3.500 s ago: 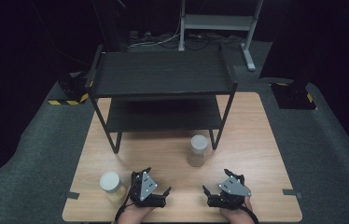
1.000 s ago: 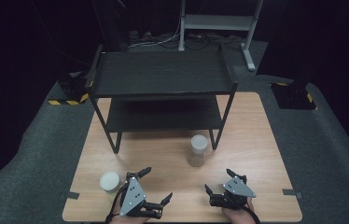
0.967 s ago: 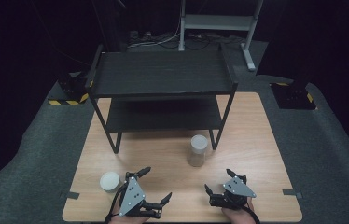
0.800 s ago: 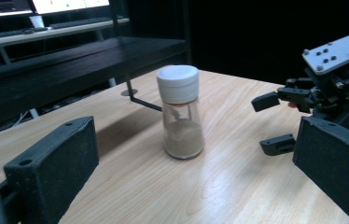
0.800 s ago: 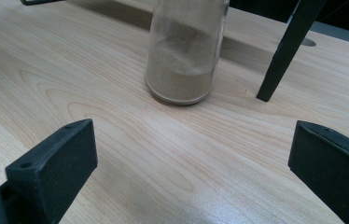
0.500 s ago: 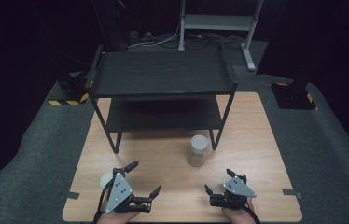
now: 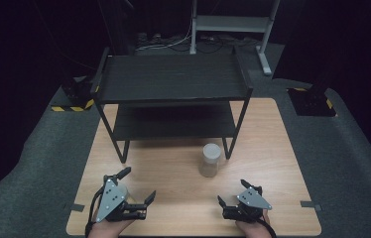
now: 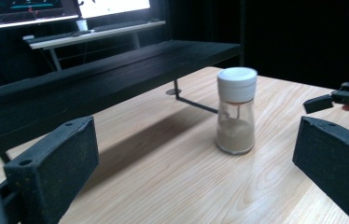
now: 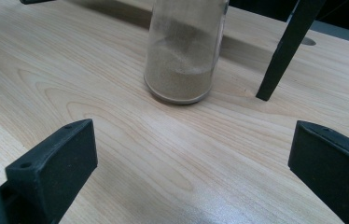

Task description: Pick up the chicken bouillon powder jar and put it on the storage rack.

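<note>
From the high view I see my left gripper [image 7: 136, 186] low near the table's [image 7: 273, 148] front left corner, jaws spread wide and holding nothing. A pale shape shows just under its grey plate; I cannot tell what it is. My right gripper [image 7: 233, 196] sits near the front edge toward the right corner, also released and empty. The jar [image 7: 211, 159] stands upright on the bare wood between them and farther in, just in front of the rack's [image 7: 173, 79] front right leg, so either hand could reach it without meeting the shelves.

In the left gripper view the jar [image 8: 236, 111] stands ahead, right of the midline between my two black pads [image 8: 53, 170], well apart from them. It has a white cap, clear glass and tan powder in the bottom. The rack's lower shelf [image 8: 93, 84] runs along behind it, and the other gripper [image 8: 345, 98] shows at the far right edge.

In the right gripper view the jar [image 9: 184, 56] is much nearer, centred between the parted pads [image 9: 56, 158] but not touching them, with the rack leg [image 9: 287, 46] just beside it. I judge the right gripper is lined up to close in on the jar; that leg leaves little room on one side.
</note>
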